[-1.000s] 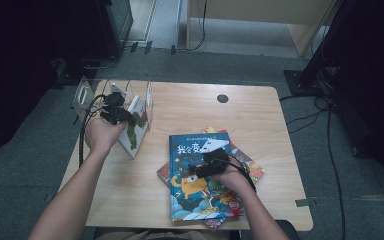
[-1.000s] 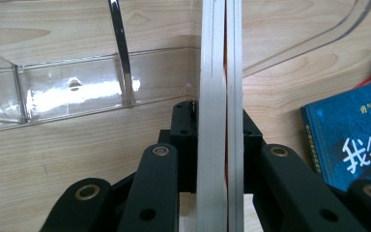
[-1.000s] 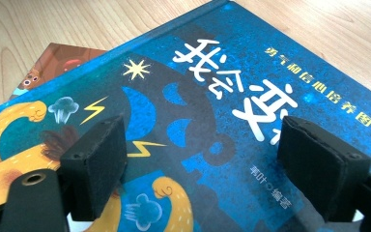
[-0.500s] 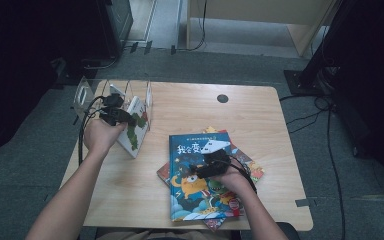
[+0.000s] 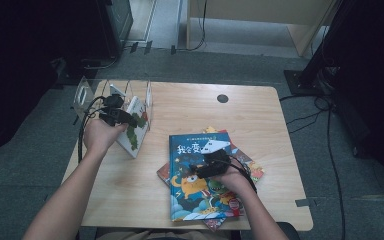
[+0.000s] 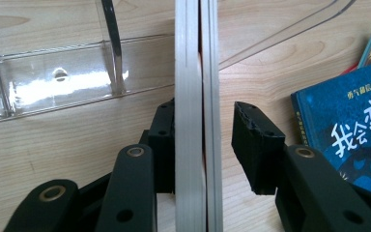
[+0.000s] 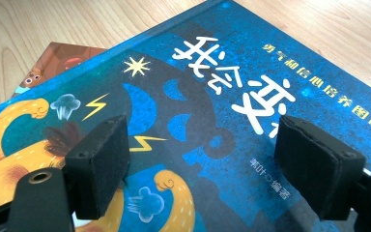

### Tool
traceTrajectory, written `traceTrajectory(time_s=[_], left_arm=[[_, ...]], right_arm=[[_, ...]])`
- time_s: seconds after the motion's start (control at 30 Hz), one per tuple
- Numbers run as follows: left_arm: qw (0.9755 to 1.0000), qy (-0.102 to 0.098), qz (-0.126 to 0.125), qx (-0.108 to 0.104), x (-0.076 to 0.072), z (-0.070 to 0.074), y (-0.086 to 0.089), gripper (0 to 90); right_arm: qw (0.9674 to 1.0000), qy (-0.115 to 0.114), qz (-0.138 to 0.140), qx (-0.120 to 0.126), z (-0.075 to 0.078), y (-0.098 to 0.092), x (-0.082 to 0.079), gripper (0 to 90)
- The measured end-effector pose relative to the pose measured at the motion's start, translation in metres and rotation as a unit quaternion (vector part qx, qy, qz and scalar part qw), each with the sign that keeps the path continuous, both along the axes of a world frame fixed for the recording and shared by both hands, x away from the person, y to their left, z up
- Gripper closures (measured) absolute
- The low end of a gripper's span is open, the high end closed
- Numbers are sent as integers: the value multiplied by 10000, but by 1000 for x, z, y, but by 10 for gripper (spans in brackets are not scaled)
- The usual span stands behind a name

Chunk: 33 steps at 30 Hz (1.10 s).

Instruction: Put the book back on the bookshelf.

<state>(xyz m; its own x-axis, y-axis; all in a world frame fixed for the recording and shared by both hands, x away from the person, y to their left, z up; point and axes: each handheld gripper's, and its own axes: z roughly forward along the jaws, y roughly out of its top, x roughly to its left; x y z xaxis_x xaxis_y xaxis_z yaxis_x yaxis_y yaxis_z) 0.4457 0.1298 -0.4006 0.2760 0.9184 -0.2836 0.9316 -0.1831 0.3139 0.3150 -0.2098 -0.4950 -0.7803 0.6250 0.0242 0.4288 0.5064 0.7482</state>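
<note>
- Book [image 6: 195,116] standing upright at the clear rack [image 5: 87,95] on the left side of the bench [image 5: 260,115], white cover with green leaves, seen edge-on in the left claw view.
- Left claw [image 6: 203,140] straddling that book: jaws just been opening, left pad right up against the cover, right pad standing clear with a gap. Spread now, not pinching.
- From above, left claw [image 5: 117,115] sitting at the top edge of the book, hand just behind it.
- Blue book [image 5: 200,175] lying flat near the front of the bench, on top of a small stack [image 5: 247,167] of other books poking out underneath.
- Right claw [image 7: 212,159] hovering low over the blue cover, pads spread wide, nothing between them but the artwork below. Can't tell whether it's touching the cover.
- From above, right claw [image 5: 212,160] over the middle of the blue book, well apart from the left one.
</note>
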Motion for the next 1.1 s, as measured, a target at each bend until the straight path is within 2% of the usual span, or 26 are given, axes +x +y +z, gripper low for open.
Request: traceTrajectory(time_s=[0.17, 0.6, 0.77, 1.0, 1.1], left_arm=[[9999, 78, -111, 5, -4, 2, -1, 603], [9995, 88, -305, -29, -17, 11, 0, 608], [9991, 167, -364, -116, -22, 10, 0, 616], [9976, 324, -425, -448, -27, 7, 5, 624], [9971, 359, -423, -518, -27, 6, 7, 617]], right_arm=[[10000, -1, 2, 0, 0, 0, 0, 201], [10000, 1, 0, -8, 0, 0, 0, 202], [10000, 0, 1, -9, 0, 0, 0, 203], [10000, -2, 5, -9, 0, 0, 0, 204], [10000, 1, 7, -8, 0, 0, 0, 204]])
